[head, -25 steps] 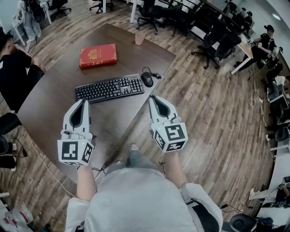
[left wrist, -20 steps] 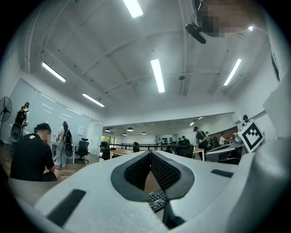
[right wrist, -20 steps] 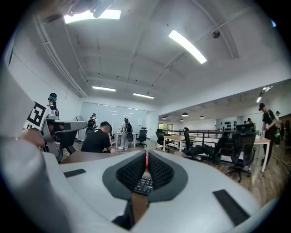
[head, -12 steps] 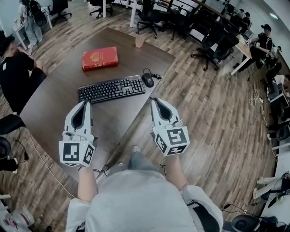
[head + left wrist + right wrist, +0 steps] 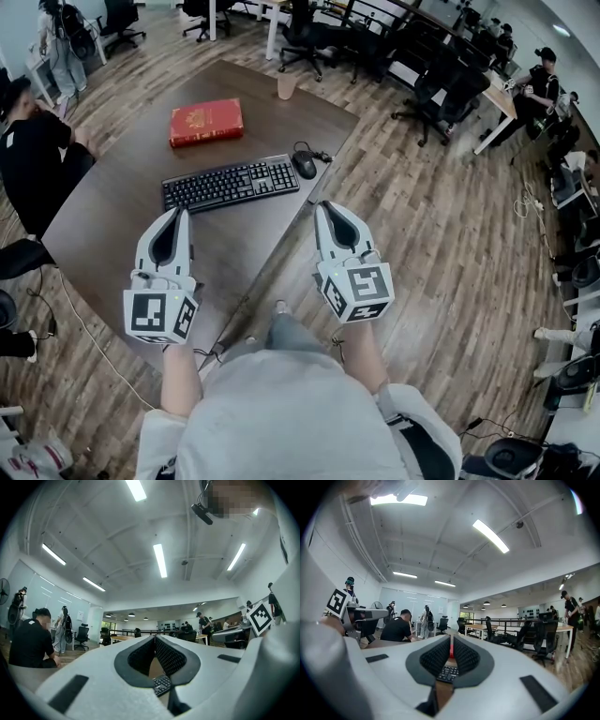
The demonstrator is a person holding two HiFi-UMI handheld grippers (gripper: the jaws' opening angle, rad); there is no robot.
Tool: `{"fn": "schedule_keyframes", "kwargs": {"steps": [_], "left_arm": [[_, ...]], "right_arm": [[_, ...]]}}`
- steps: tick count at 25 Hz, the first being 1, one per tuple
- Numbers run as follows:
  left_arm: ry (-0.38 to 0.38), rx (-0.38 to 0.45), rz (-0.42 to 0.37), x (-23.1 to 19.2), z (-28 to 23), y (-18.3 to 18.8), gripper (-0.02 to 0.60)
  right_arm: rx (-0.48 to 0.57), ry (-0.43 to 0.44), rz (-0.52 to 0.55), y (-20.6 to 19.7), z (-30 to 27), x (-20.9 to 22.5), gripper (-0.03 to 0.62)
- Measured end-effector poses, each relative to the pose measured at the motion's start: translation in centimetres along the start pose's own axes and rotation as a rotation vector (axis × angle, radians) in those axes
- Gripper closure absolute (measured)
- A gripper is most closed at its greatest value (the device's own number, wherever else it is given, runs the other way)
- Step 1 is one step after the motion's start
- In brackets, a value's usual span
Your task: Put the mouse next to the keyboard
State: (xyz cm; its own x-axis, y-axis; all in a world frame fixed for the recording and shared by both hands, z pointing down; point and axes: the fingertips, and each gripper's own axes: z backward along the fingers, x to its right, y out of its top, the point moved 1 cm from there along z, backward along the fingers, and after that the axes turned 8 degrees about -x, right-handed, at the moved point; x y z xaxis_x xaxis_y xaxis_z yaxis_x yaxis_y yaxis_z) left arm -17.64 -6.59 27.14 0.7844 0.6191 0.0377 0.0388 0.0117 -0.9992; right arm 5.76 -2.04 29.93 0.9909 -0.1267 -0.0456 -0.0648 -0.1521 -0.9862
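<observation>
A black mouse (image 5: 304, 165) lies on the dark table (image 5: 103, 216) just off the right end of the black keyboard (image 5: 232, 184), its cable coiled behind it. My left gripper (image 5: 177, 212) hovers over the near part of the table, shut and empty, pointing at the keyboard's left half. My right gripper (image 5: 322, 205), also shut and empty, hangs past the table's right edge, short of the mouse. In the left gripper view the closed jaws (image 5: 154, 637) leave a slit showing keyboard keys (image 5: 162, 685). The right gripper view shows its tips (image 5: 450, 637) meeting above keyboard keys (image 5: 447, 673).
A red book (image 5: 206, 122) lies behind the keyboard and a pale cup (image 5: 286, 84) stands near the table's far corner. A person in black (image 5: 23, 155) sits at the left side. Office chairs (image 5: 441, 89) and desks fill the wooden floor beyond.
Both grippers have stayed shut and almost still. The view has shifted slightly, so the table things sit a little to the right.
</observation>
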Motion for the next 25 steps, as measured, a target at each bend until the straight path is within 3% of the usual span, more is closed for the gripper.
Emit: {"fn": "schedule_keyframes", "kwargs": {"steps": [25], "left_arm": [[0.016,0.016,0.023,-0.3,1.4,-0.1,0.571]], "right_arm": [[0.024,-0.006,0.012,0.4,1.2,-1.2,0.576]]}}
